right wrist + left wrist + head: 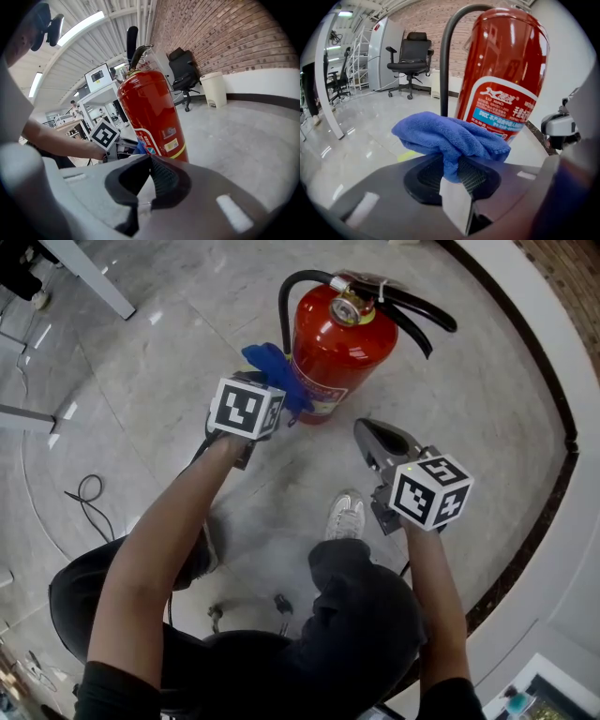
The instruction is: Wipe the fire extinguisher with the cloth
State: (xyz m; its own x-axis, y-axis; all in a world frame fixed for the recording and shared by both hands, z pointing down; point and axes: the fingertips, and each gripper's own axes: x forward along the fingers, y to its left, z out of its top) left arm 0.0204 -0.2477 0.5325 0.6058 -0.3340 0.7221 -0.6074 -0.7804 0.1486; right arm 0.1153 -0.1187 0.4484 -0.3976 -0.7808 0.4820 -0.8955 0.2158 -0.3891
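Head view looks down; both gripper views closely face the fire extinguisher (pixel 342 351).

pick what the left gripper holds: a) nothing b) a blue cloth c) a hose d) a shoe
b, the left gripper has its jaws pinched on the cloth, close by the extinguisher.

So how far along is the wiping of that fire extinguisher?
Done: the blue cloth is already pinched in the left claw. In hand: it sits low beside the fire extinguisher, by the label; I can't tell if it touches. Left: probably most of its red body, since nothing shows what's been wiped. The right claw is shut and empty.
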